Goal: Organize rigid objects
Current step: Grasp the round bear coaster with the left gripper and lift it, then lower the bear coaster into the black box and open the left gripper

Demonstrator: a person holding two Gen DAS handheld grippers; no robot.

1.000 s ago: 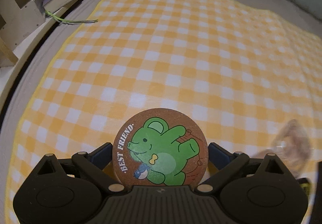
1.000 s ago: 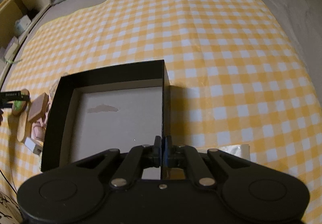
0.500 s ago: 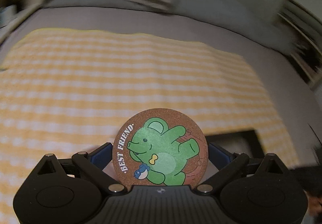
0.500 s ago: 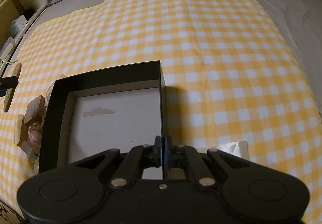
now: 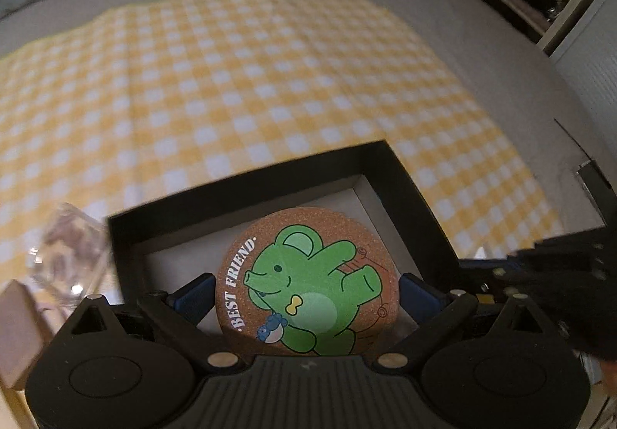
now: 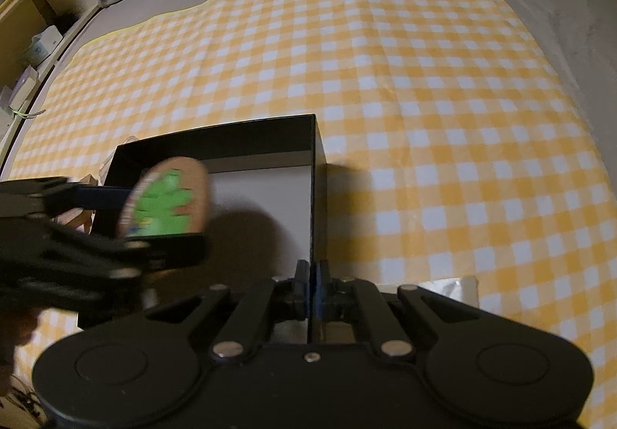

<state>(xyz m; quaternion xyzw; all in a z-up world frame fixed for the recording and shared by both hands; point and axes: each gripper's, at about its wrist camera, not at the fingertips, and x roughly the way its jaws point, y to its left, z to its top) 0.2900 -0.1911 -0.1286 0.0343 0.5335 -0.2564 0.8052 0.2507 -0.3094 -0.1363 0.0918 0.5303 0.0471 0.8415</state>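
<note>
Black box on the checked cloth: stiff walls; my right gripper is pinched shut on its wall at 6 o'clock. Cork coaster, at the box's 9 o'clock in the right view, hangs over it: light, rigid, grippy. My left gripper clamps its opposite edges, which seems the best hold.

A round cork coaster printed with a green bear stands tilted over the open black box with its pale floor.
</note>
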